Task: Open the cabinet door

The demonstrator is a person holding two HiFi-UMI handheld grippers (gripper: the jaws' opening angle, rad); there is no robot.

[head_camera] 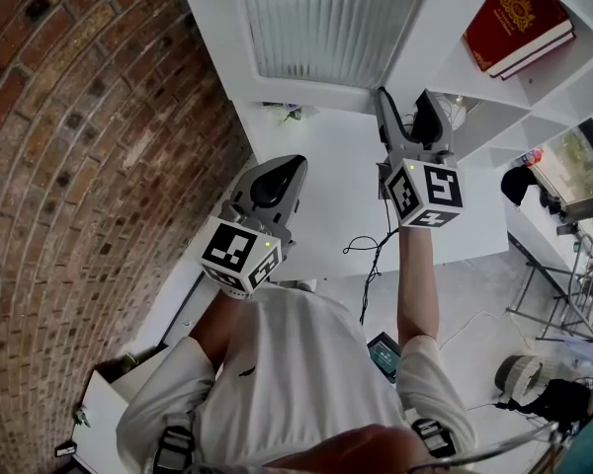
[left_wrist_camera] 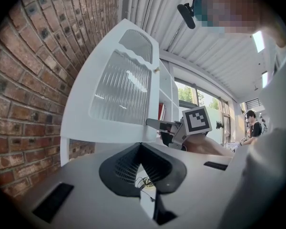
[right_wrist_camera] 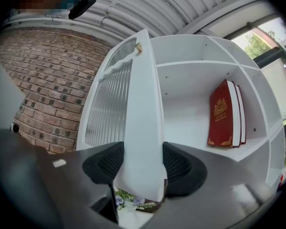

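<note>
Cabinet door [right_wrist_camera: 139,123] stands swung out from the cabinet [right_wrist_camera: 195,56], its shelf exposed. Right gripper [head_camera: 405,107] is clamped on the door's lower free edge, one pad on each face. Left gripper [left_wrist_camera: 141,149] has its jaws together, holds nothing, and is apart from the cabinet. Red books [right_wrist_camera: 222,116] stand inside the cabinet.

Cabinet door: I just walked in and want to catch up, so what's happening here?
A person holds a gripper in each hand. The right gripper is clamped on the free edge of the white door, which stands partly open, so the shelves and red books inside show. The left gripper is shut and empty, held lower down and touching nothing.
</note>
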